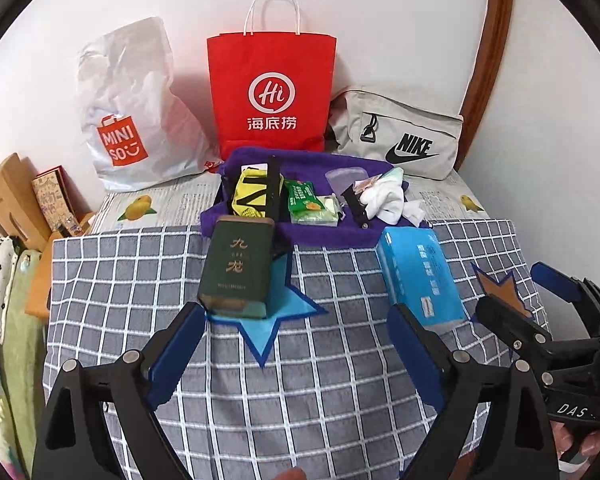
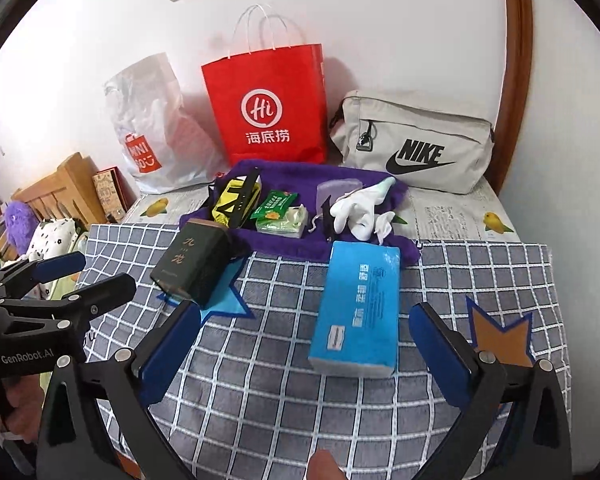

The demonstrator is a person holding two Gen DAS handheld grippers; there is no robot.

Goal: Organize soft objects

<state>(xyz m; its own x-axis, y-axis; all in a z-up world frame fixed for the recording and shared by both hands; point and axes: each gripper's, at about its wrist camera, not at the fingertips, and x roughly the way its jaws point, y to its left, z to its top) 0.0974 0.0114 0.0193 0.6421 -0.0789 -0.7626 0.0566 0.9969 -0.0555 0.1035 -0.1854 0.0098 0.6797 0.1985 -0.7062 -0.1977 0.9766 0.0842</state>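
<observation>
A dark green box stands on a light blue star patch of the grey checked cloth. A blue tissue pack lies flat to its right. Behind them a purple towel holds white socks, a green packet and a yellow-black item. My left gripper is open just short of the green box. My right gripper is open, the pack's near end lying between its fingertips, untouched.
A white Miniso bag, a red paper bag and a grey Nike pouch lean against the wall behind. A brown star patch marks the cloth at the right. Wooden furniture and bedding lie to the left.
</observation>
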